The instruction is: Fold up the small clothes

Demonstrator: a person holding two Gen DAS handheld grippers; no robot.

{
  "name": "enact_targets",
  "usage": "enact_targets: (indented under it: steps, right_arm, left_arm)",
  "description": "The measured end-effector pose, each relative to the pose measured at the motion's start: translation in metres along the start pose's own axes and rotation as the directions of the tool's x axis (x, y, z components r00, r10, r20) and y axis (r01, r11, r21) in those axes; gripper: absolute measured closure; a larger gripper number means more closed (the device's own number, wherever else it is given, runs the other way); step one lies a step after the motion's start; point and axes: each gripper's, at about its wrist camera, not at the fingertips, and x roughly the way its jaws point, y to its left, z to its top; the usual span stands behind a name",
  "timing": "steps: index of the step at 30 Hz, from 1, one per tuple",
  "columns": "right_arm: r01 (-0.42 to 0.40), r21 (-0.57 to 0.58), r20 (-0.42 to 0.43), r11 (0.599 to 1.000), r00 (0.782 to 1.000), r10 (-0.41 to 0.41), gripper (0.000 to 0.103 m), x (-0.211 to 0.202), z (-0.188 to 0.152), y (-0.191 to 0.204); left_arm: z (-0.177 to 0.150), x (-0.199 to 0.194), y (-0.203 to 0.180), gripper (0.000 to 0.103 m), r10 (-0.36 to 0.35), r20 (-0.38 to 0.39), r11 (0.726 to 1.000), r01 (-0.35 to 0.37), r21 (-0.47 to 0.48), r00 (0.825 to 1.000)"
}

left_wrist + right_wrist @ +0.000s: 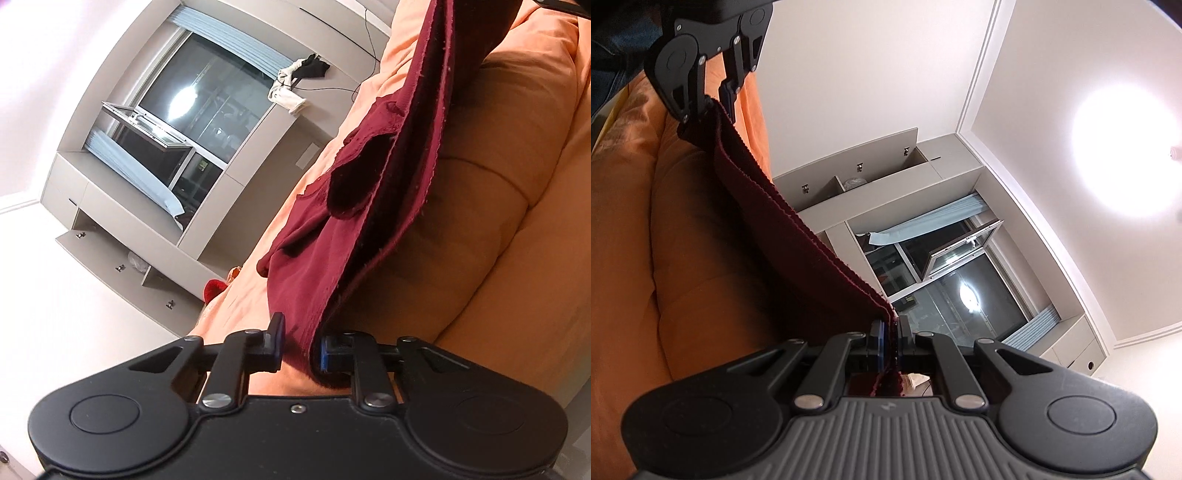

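Closest to my left wrist lens, the left gripper [298, 349] has its jaws drawn in on a bunched fold of the maroon garment [354, 206]; the cloth fills the narrow gap between the pads. On the right wrist view, the right gripper [891, 345] is clamped nearly flat on another corner of the same garment [798, 236], a thin edge pinched between the blue pads.

From there the fabric stretches as a taut band up to the upper left of the right view, where I see the left gripper [718, 98] from outside, gripping the far end. Only the left view shows the body of the garment, with a pocket-like flap, hanging down over the orange bedding [517, 184].

Both views are rolled hard sideways; the right one is angled up toward the ceiling light [1126, 170]. Behind, a dark window [207, 107] sits in grey cabinets [122, 206], with some clothes [295, 79] on a ledge, too small to identify. The hands themselves are out of frame.
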Motion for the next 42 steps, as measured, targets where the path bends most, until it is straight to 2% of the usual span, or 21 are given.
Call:
enact_targets:
  steps: [2, 6, 10, 12, 20, 24, 27, 30, 34, 40, 42]
  right_arm:
    - [0.007, -0.005, 0.002, 1.0, 1.0, -0.007, 0.097, -0.001, 0.0, 0.001]
    - [0.029, 0.024, 0.016, 0.999, 0.999, -0.03, 0.098, -0.006, 0.001, -0.001]
    - [0.064, 0.053, 0.009, 0.997, 0.998, -0.065, 0.098, -0.012, 0.006, -0.01]
    - [0.077, 0.063, 0.0, 0.995, 0.997, -0.077, 0.098, -0.016, 0.009, -0.016]
    - [0.089, 0.068, -0.024, 0.994, 0.996, -0.088, 0.098, -0.063, 0.025, -0.047]
    - [0.09, 0.067, -0.008, 0.994, 0.996, -0.09, 0.098, -0.08, 0.035, -0.068]
    - [0.096, 0.096, -0.005, 0.991, 0.995, -0.096, 0.098, -0.07, 0.04, -0.083]
    - [0.121, 0.112, 0.003, 0.986, 0.992, -0.122, 0.098, -0.049, 0.039, -0.091]
    - [0.151, 0.086, 0.017, 0.985, 0.988, -0.153, 0.098, -0.004, 0.032, -0.096]
    - [0.146, 0.047, -0.001, 0.988, 0.989, -0.146, 0.098, 0.089, 0.008, -0.091]
    - [0.128, 0.042, -0.018, 0.991, 0.992, -0.127, 0.098, 0.119, -0.002, -0.086]
  left_arm:
    - [0.0, -0.003, 0.004, 0.095, -0.011, 0.005, 1.0, 0.011, -0.016, 1.0]
    - [-0.001, -0.013, 0.021, 0.097, 0.027, 0.072, 0.992, -0.018, -0.126, 0.997]
    - [0.002, -0.03, 0.045, 0.097, 0.05, 0.128, 0.96, -0.012, -0.28, 0.99]
    - [0.004, -0.042, 0.053, 0.097, 0.065, 0.16, 0.945, -0.009, -0.326, 0.985]
    - [0.015, -0.107, 0.072, 0.097, 0.099, 0.277, 0.917, 0.02, -0.398, 0.956]
    - [0.019, -0.138, 0.075, 0.097, 0.131, 0.307, 0.937, -0.016, -0.35, 0.943]
    - [0.025, -0.146, 0.08, 0.097, 0.135, 0.322, 0.936, -0.014, -0.352, 0.937]
    - [0.036, -0.136, 0.094, 0.097, 0.146, 0.335, 0.926, -0.009, -0.378, 0.931]
    - [0.058, -0.105, 0.109, 0.097, 0.186, 0.332, 0.924, -0.049, -0.38, 0.925]
    - [0.096, -0.019, 0.126, 0.097, 0.211, 0.306, 0.919, -0.082, -0.386, 0.928]
    - [0.107, 0.015, 0.128, 0.097, 0.204, 0.289, 0.924, -0.087, -0.372, 0.935]
